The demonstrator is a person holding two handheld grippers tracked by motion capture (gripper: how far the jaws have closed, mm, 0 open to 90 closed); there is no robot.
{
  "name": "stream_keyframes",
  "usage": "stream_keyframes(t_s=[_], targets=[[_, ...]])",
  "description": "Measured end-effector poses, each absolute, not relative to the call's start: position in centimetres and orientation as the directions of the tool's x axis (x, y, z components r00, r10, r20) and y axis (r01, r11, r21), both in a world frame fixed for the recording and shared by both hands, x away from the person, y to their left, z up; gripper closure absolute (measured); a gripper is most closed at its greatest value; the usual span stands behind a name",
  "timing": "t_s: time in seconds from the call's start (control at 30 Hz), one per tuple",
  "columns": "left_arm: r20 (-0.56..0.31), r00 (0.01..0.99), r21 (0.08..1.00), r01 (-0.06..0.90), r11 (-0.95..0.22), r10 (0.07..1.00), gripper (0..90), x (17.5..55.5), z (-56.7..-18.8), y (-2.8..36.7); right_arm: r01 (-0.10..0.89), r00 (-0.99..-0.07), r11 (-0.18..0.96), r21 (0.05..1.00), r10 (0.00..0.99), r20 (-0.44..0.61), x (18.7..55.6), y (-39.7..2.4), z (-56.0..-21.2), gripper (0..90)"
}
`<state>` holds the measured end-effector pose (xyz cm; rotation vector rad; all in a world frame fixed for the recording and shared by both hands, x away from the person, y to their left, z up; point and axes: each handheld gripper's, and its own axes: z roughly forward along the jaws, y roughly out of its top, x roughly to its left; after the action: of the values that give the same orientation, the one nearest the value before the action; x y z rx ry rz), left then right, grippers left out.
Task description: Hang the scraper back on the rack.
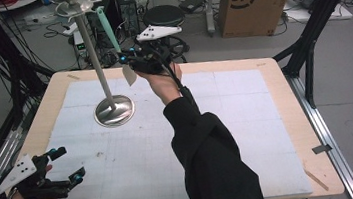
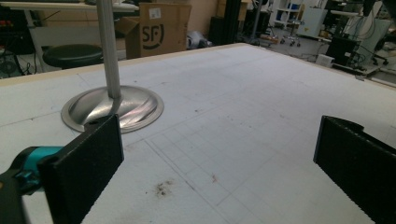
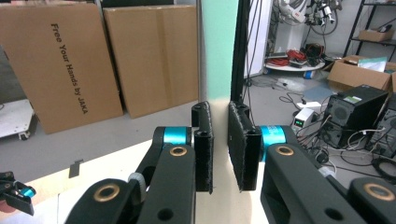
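My right gripper (image 1: 126,60) is raised above the far side of the table, shut on a spatula (image 1: 107,29) with a mint-green handle and a cream blade. The grip sits where handle meets blade; the handle points up and the blade hangs below. In the right gripper view the pads (image 3: 204,154) of my right gripper (image 3: 219,156) press on the spatula (image 3: 215,51). Just to the left stands a metal stand (image 1: 114,111) with a round base, a tall pole and hooks at its top. My left gripper (image 1: 64,168) rests open at the table's near left corner, nothing between its jaws (image 2: 219,163).
The stand's base (image 2: 112,108) lies ahead of the left gripper on the white gridded mat (image 1: 227,124). Cardboard boxes (image 1: 254,0), a black stool (image 1: 163,15), cables and computers stand on the floor beyond the table. Black frame posts flank both sides.
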<state>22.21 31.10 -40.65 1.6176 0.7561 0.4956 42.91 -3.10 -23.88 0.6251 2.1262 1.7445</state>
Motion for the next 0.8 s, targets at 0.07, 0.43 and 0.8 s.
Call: stream_keyframes(t_s=[0.07,0.43,0.8], targets=[[-0.097,0.698,0.975,0.210,-0.074,0.710,2.1,22.2,-40.8,31.0,0.129,-0.855,0.163,0.978,0.519,0.026,43.0,-3.0,-23.9,80.7],[-0.094,0.704,0.974,0.213,-0.083,0.704,2.1,22.3,-41.0,30.8,0.130,-0.858,0.163,0.978,0.512,0.029,43.3,-2.6,-24.1,80.6],[-0.092,0.706,0.974,0.210,-0.083,0.703,2.1,22.4,-41.0,30.8,0.139,-0.863,0.164,0.977,0.504,0.038,43.5,-2.0,-24.5,79.2]])
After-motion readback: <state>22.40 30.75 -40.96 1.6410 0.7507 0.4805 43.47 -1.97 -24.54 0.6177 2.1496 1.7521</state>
